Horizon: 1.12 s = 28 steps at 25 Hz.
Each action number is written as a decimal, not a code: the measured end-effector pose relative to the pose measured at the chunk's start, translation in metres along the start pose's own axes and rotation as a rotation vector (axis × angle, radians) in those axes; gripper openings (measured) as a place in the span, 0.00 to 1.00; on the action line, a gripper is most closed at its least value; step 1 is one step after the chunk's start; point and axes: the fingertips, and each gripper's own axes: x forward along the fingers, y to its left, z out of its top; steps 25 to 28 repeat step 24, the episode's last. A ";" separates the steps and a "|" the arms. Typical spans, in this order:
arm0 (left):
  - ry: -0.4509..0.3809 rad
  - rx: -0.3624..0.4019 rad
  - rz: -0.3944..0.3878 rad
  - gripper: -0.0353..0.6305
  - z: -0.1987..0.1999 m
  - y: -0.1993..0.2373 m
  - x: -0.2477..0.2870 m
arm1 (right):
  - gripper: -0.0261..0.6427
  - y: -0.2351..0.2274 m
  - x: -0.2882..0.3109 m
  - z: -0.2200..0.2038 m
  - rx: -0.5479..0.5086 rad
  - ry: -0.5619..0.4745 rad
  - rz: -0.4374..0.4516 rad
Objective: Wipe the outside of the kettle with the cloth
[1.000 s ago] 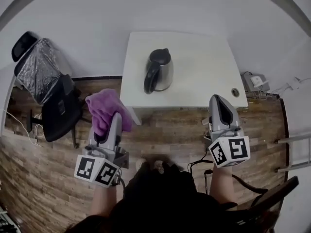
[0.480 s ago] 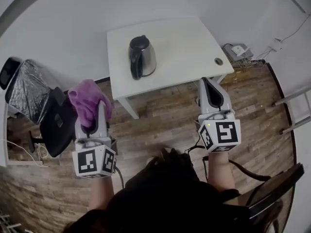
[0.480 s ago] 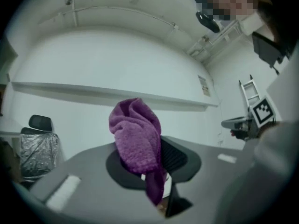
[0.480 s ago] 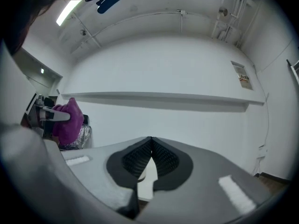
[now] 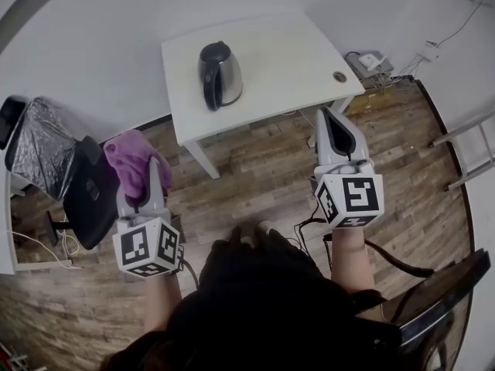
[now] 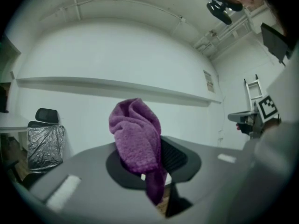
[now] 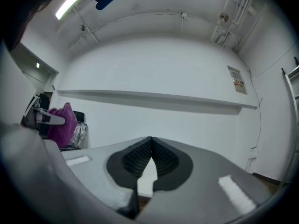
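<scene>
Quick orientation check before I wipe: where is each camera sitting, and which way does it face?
Head view: on the head, steeply down at table, kettle, floor; forearms, left gripper, right gripper show.
Left gripper view: on that gripper, level toward a white wall; its jaws pinch the purple cloth.
Right gripper view: likewise level at the wall; jaws shut, empty.
Shared: the cloth shows in all three.

The left gripper holds a bunched purple cloth at its tip, with a black chair just to its left. The kettle stands on the white table, well ahead of it and to its right. The right gripper hangs over the wooden floor near the table's edge.
</scene>
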 end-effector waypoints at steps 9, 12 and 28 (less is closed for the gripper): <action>-0.009 0.013 -0.006 0.18 0.002 -0.005 -0.006 | 0.04 -0.005 -0.010 0.000 -0.012 0.012 -0.021; -0.003 0.010 -0.003 0.18 0.000 -0.007 -0.008 | 0.04 -0.006 -0.013 0.000 -0.019 0.015 -0.019; 0.024 -0.017 -0.046 0.18 -0.015 -0.016 -0.014 | 0.04 0.009 -0.014 -0.015 -0.051 0.059 0.008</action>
